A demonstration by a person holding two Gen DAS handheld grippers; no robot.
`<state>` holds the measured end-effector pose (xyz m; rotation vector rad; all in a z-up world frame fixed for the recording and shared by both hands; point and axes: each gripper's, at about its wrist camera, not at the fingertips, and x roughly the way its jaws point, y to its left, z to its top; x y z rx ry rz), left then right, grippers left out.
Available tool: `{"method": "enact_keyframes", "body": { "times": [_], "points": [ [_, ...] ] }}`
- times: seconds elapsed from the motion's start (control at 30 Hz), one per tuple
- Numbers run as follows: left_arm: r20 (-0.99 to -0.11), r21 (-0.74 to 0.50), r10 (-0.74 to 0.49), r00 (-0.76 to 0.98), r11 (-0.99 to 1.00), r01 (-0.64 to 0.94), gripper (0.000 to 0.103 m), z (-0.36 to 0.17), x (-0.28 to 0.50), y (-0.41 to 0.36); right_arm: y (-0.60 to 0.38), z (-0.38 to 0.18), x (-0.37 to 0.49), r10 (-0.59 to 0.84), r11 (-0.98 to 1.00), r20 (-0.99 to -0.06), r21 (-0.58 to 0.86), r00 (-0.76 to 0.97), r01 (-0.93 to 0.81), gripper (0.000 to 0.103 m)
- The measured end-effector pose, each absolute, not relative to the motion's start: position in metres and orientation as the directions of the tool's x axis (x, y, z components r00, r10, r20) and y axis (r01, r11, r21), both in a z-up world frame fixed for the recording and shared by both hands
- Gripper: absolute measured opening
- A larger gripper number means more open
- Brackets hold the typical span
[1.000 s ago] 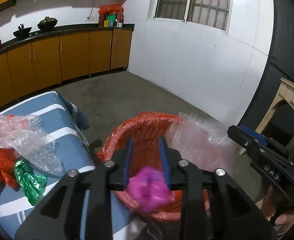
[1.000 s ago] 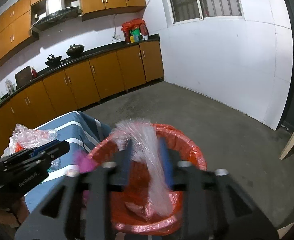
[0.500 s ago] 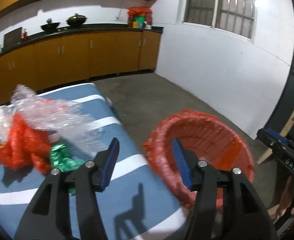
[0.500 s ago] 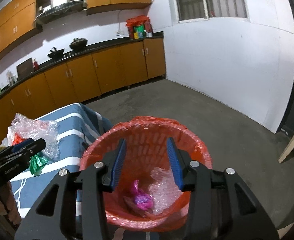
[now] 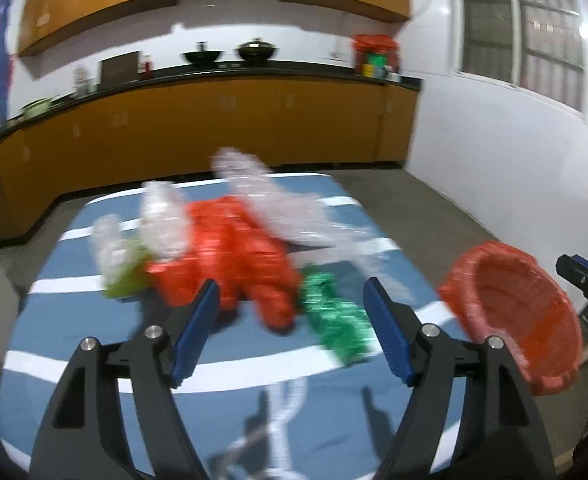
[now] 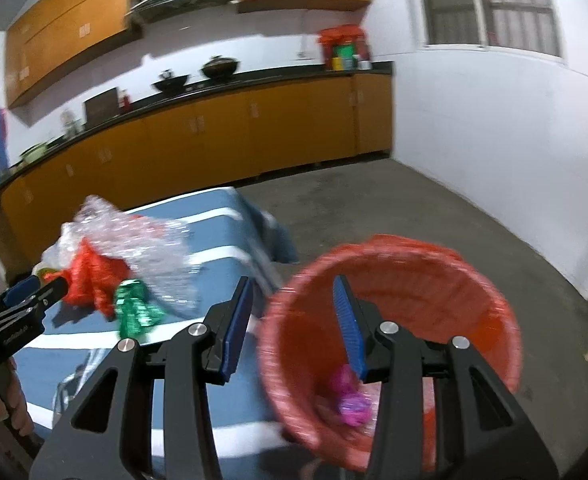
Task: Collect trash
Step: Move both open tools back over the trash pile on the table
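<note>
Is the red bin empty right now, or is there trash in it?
Not empty. The red-lined bin holds a crumpled pink wrapper at the bottom, seen from the right wrist; whatever else lies there is too blurred to name.

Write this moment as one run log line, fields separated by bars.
left gripper: open, empty | right gripper: open, empty | bin: pink wrapper inside | table: green wrapper

The left wrist view is taken from above the near edge of the blue striped table [image 5: 222, 376], aimed level across it toward the cabinets [image 5: 214, 120]; heavy blur. The right wrist view is set further right, probably slightly higher, looking down into the red bin [image 6: 390, 320]. Shared by both: trash pile [image 5: 234, 248], bin, table, cabinets, window wall.
</note>
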<state>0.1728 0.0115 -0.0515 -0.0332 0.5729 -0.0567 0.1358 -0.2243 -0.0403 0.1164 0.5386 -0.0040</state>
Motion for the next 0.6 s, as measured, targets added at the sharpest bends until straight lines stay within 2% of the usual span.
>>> {"method": "enact_keyframes", "body": {
  "times": [0.27, 0.6],
  "points": [
    [-0.524, -0.065, 0.078, 0.848, 0.989, -0.131, 0.073, -0.049, 0.170, 0.088, -0.144, -0.049, 0.181, 0.167, 0.986, -0.533, 0.107, 0.829, -0.130, 0.043],
    [-0.527, -0.080, 0.143, 0.838, 0.973, -0.216, 0.073, -0.056, 0.165, 0.136, -0.080, -0.076, 0.233, 0.223, 0.973, -0.593, 0.086, 0.773, -0.214, 0.043]
  ]
}}
